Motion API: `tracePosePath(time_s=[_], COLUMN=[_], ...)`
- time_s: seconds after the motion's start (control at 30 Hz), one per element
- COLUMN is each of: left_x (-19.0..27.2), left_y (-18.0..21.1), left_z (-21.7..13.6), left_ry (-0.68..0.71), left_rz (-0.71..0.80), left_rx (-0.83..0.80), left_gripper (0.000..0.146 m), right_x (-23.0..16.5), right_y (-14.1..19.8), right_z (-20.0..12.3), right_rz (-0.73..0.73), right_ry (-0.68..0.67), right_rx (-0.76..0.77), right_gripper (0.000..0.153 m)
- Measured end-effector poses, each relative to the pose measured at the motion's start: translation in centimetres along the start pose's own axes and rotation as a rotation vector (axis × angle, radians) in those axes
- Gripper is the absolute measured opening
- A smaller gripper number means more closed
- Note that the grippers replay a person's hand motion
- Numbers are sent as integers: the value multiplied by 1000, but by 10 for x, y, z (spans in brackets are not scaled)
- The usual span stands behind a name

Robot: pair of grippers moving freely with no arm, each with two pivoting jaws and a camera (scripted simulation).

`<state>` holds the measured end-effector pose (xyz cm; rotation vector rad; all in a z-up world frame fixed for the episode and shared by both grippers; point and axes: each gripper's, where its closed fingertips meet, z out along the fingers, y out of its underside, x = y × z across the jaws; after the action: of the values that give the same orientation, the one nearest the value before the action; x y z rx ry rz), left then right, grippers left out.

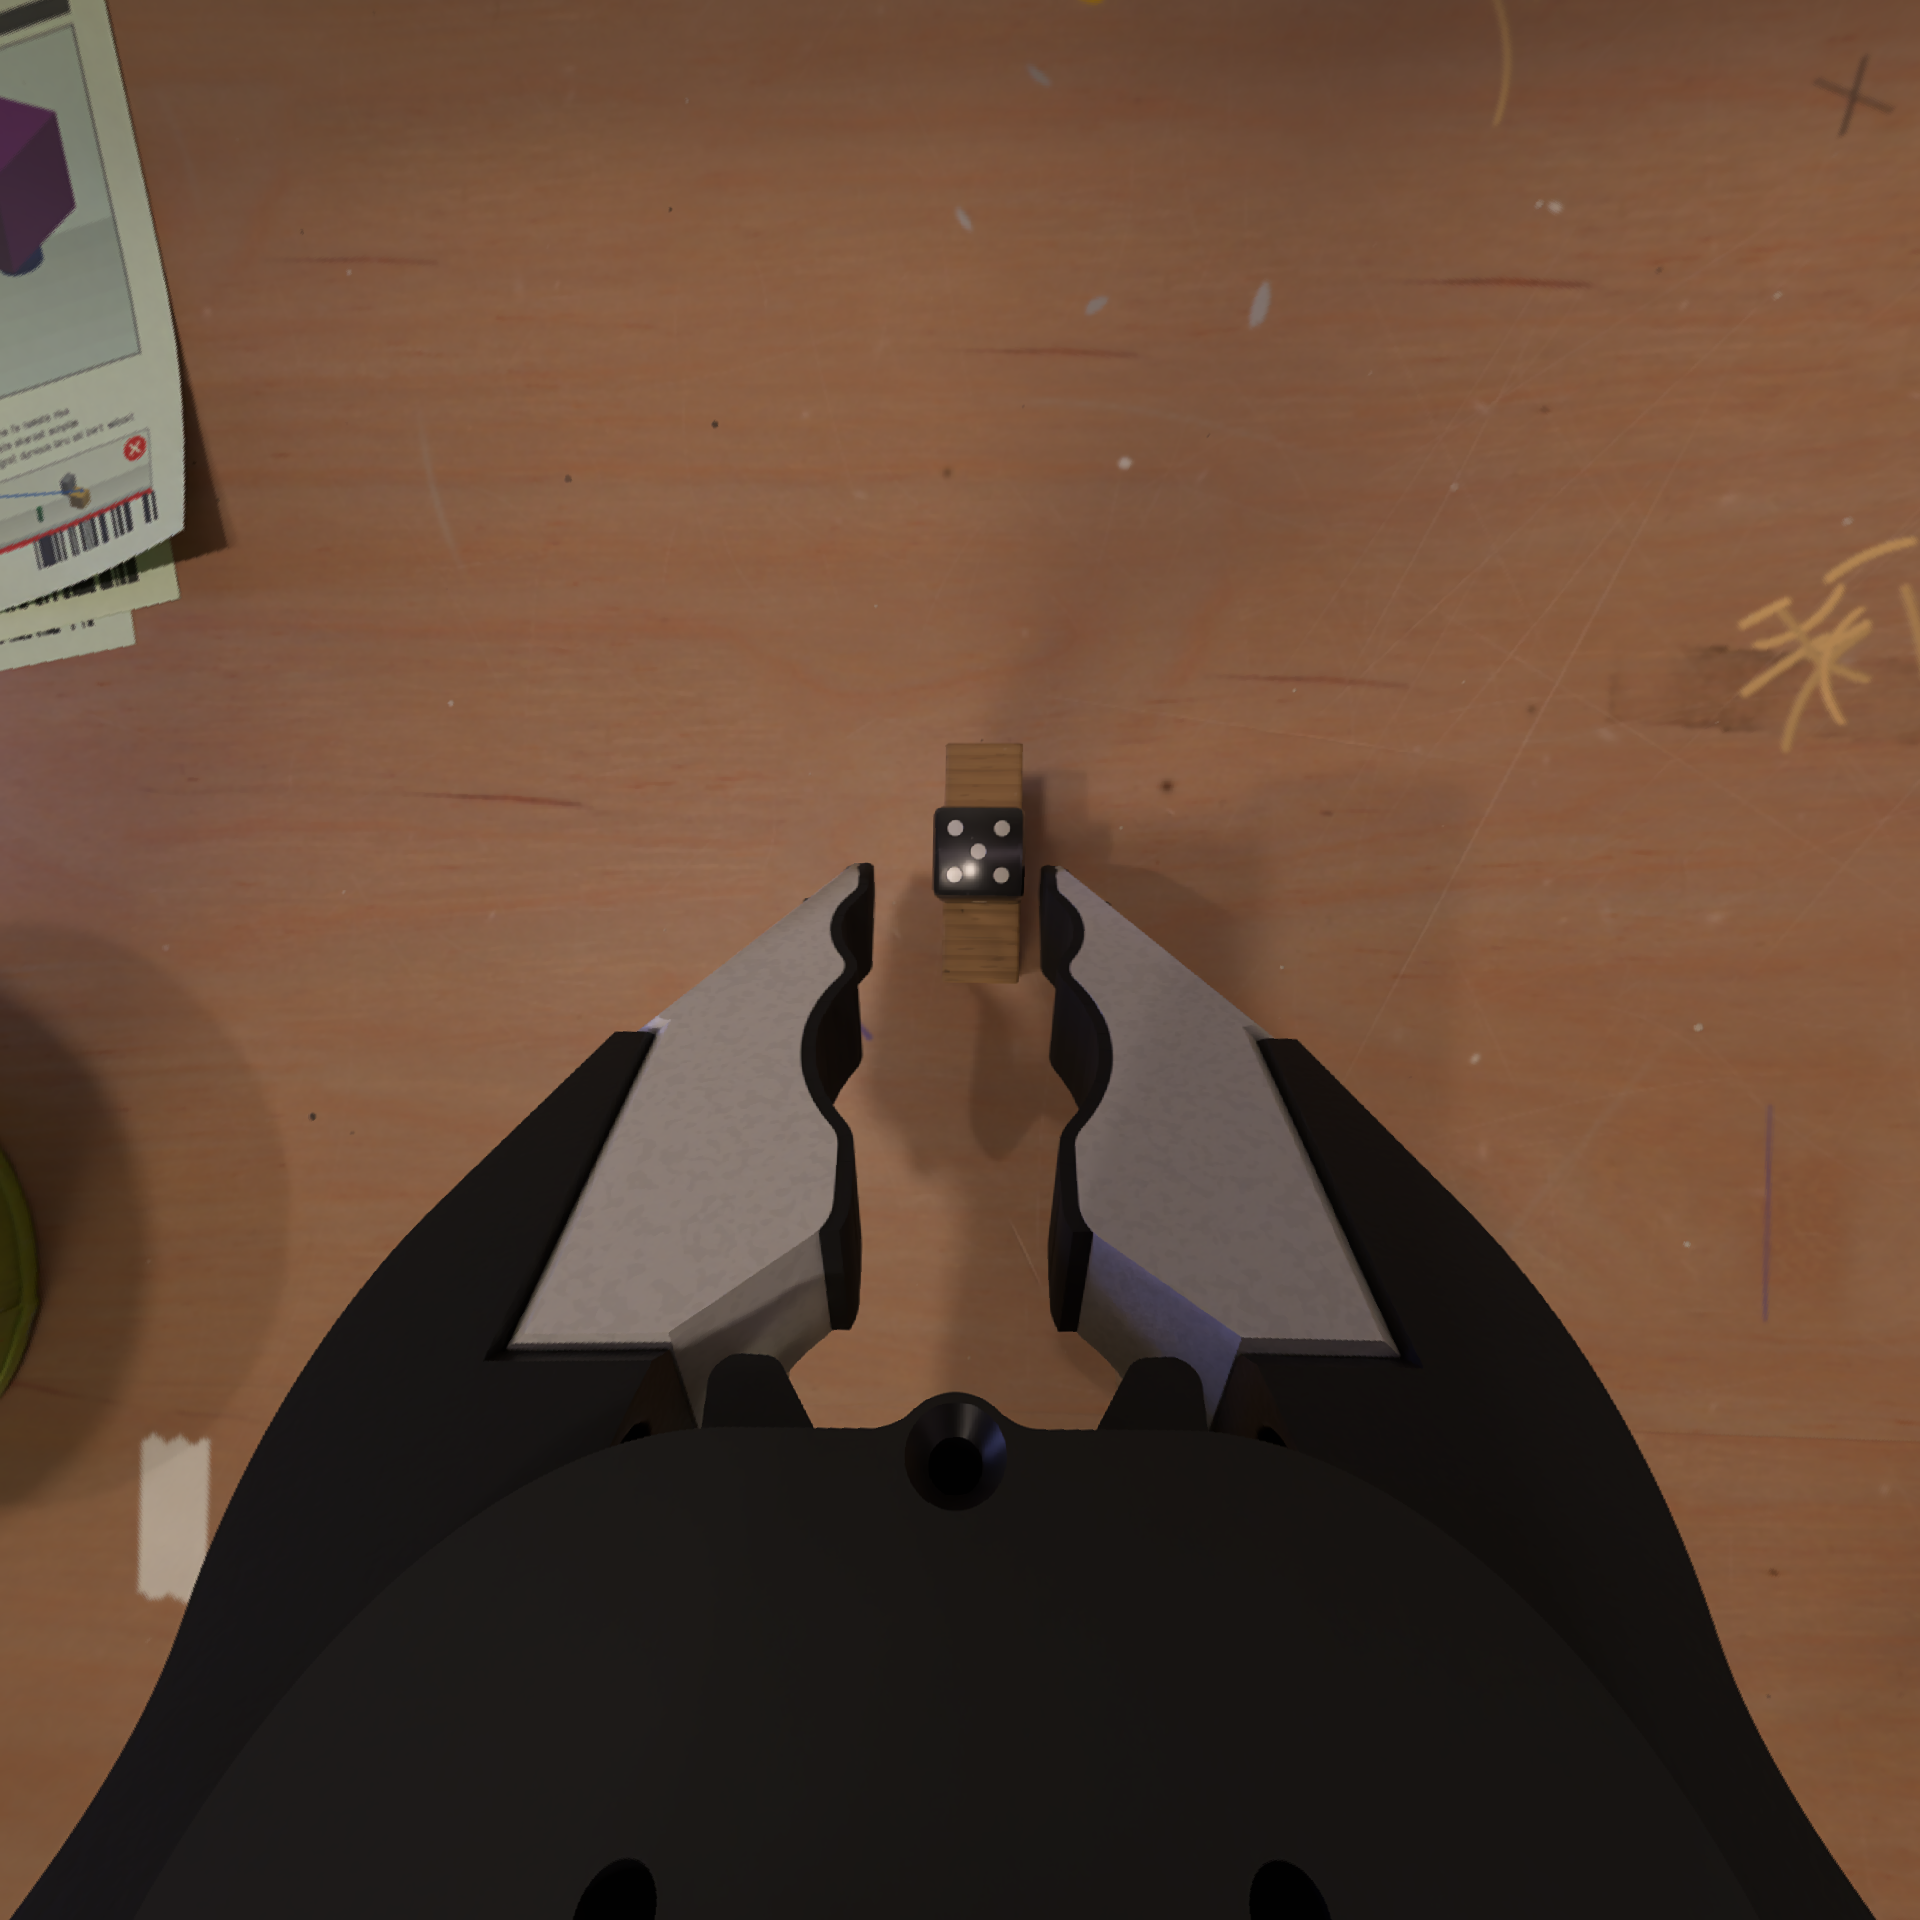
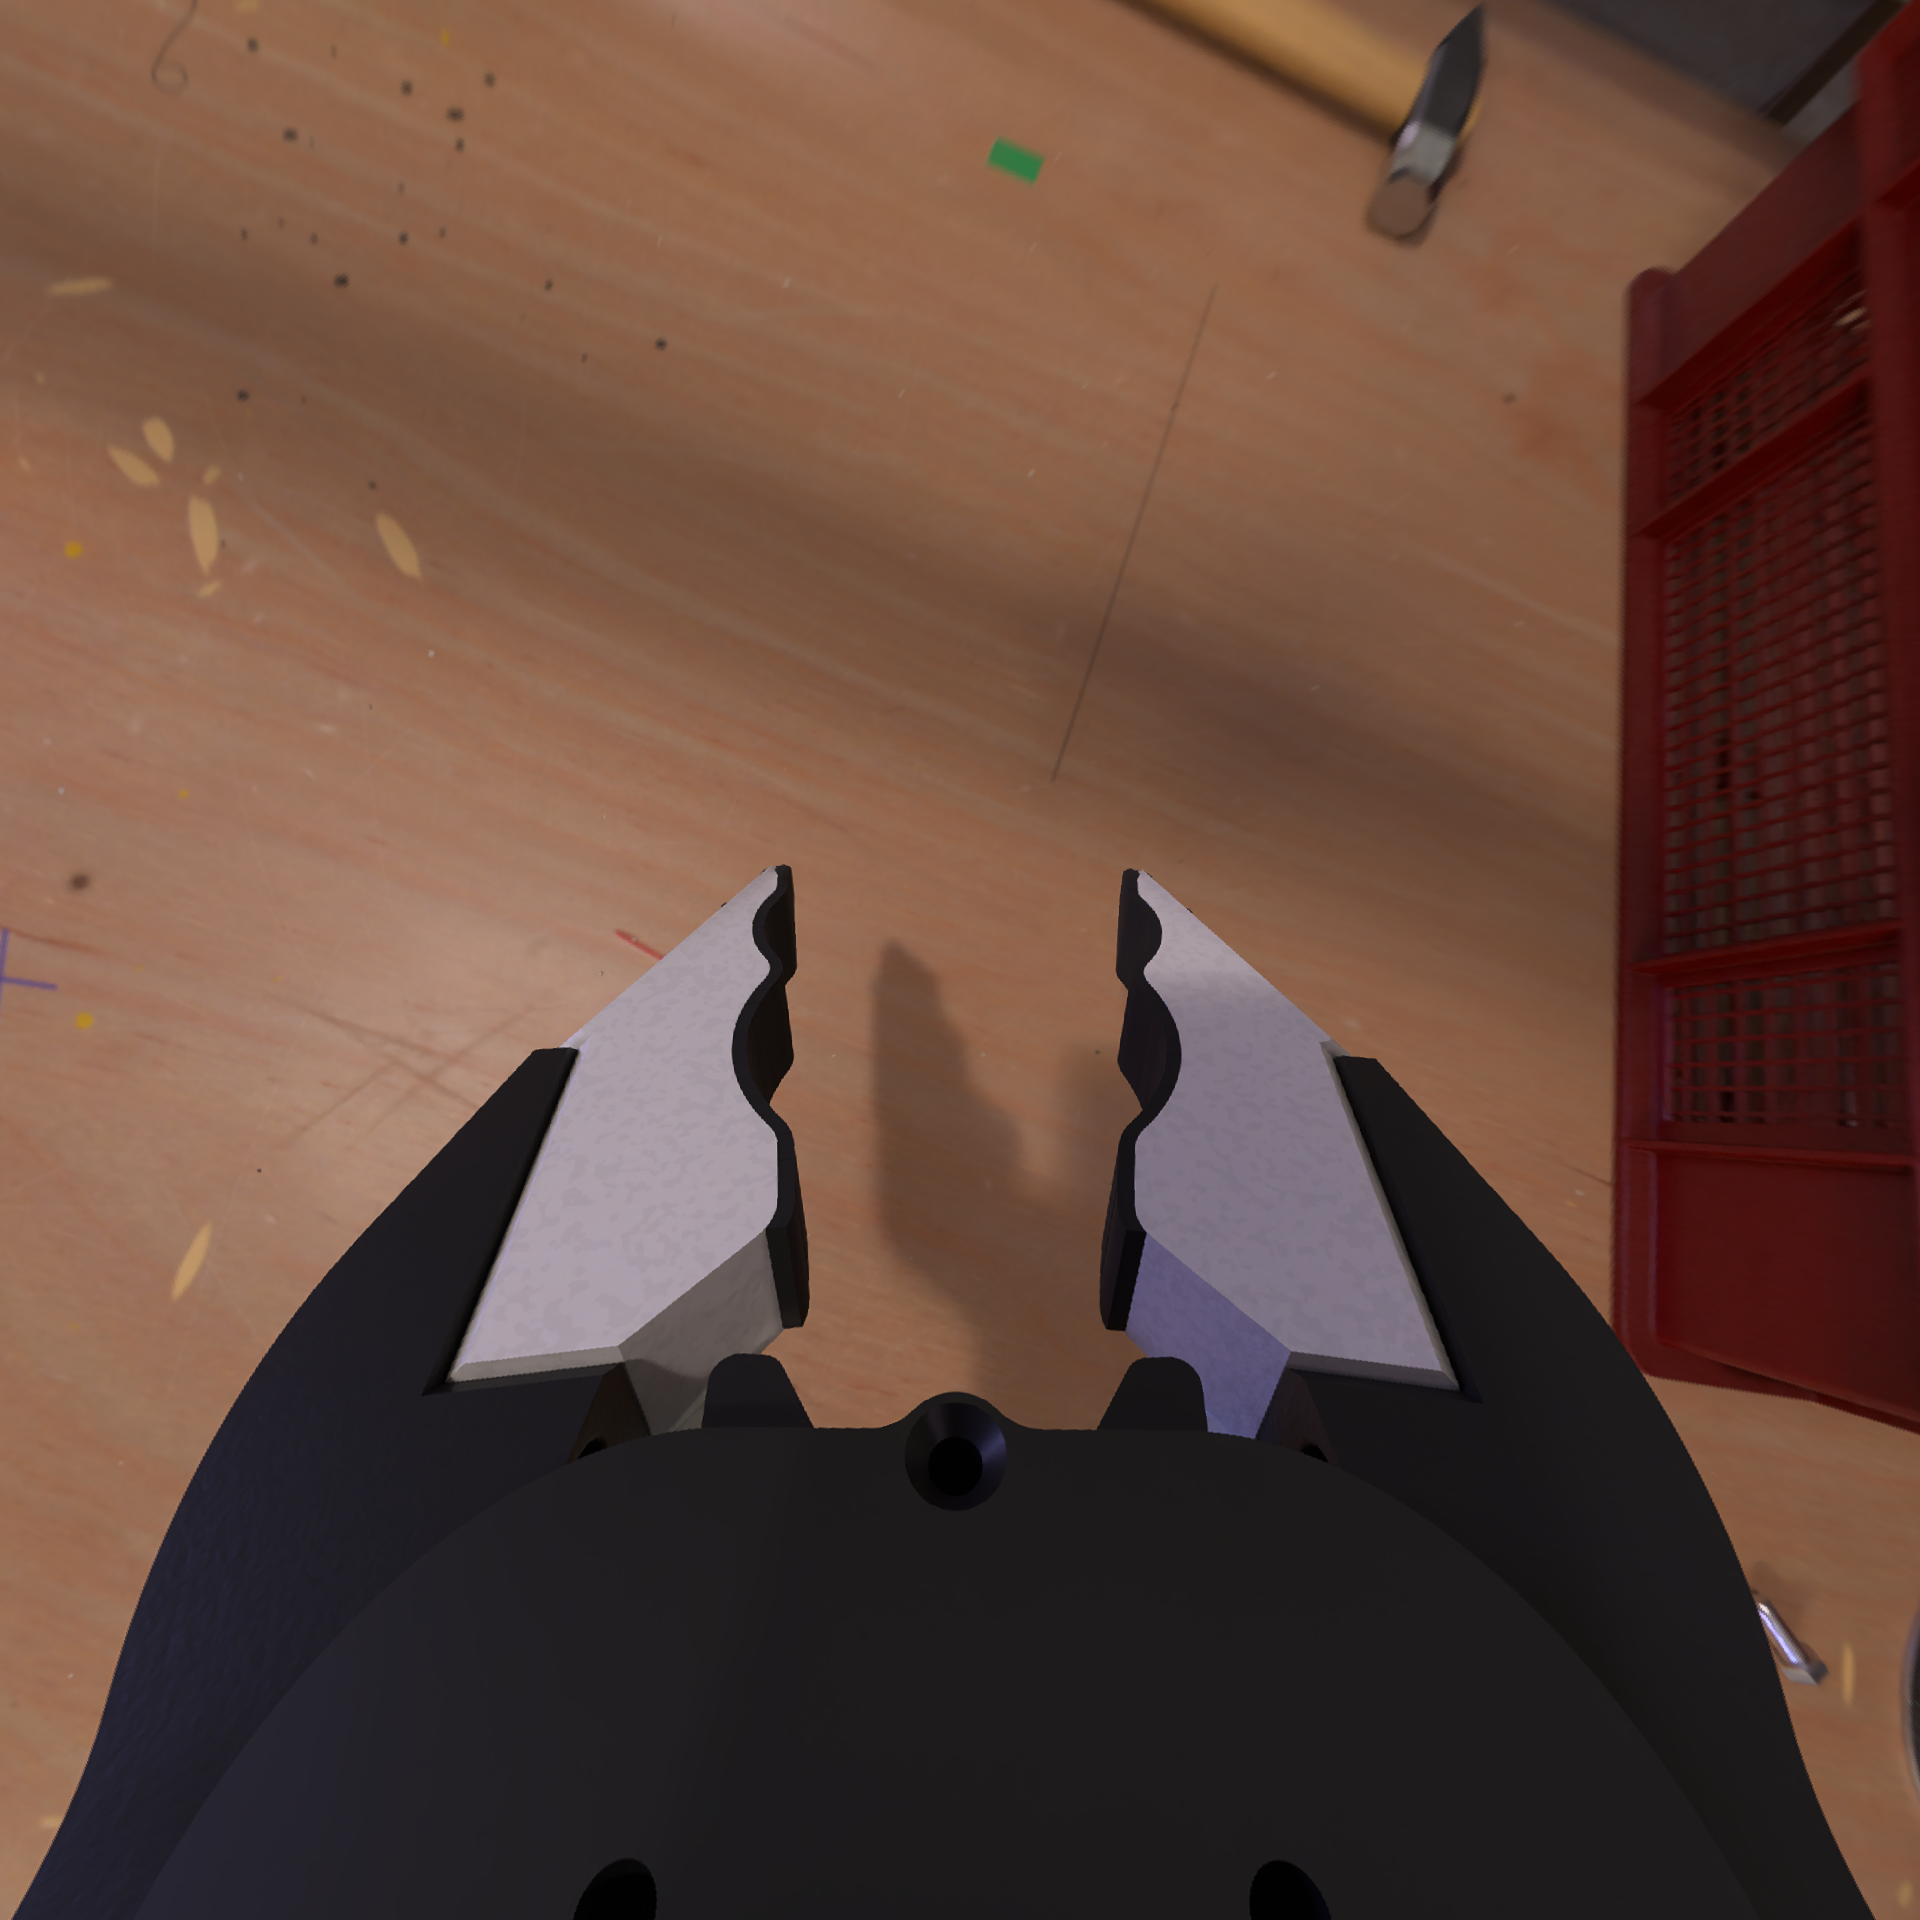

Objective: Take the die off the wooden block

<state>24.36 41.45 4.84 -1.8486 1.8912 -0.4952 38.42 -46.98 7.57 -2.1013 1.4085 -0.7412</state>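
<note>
In the left wrist view a black die (image 1: 978, 852) with white pips sits on top of a narrow light wooden block (image 1: 982, 940) that lies on the wooden tabletop. My left gripper (image 1: 956, 878) is open and hovers over them, its two fingertips on either side of the die and block, apart from both. My right gripper (image 2: 956, 878) is open and empty above bare tabletop. Neither die nor block shows in the right wrist view.
Printed paper sheets (image 1: 73, 312) lie at the far left, a green object (image 1: 12, 1278) at the left edge, a strip of tape (image 1: 174, 1515) below it. A red mesh crate (image 2: 1777, 779) stands at the right; a hammer (image 2: 1392, 104) lies beyond it.
</note>
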Motion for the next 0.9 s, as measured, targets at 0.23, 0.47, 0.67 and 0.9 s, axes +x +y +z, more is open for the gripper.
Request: tracePosePath(time_s=[0.23, 0.47, 0.67, 0.9], left_x=[4, 13, 25, 34], left_y=[-6, -18, -28, -45], left_z=[1, 3, 5, -1], left_ry=[34, 93, 120, 153], left_rz=[-14, -38, -43, -73], left_rx=[41, 117, 170, 266], left_gripper=[16, 16, 16, 16], right_x=[-7, -21, -65, -139], right_y=[8, -8, -34, -70], right_z=[18, 30, 44, 60], right_rz=[-13, 21, 26, -40], right_ry=[-44, -112, -208, -336], right_rx=[-13, 45, 102, 133], right_gripper=[32, 15, 14, 20])
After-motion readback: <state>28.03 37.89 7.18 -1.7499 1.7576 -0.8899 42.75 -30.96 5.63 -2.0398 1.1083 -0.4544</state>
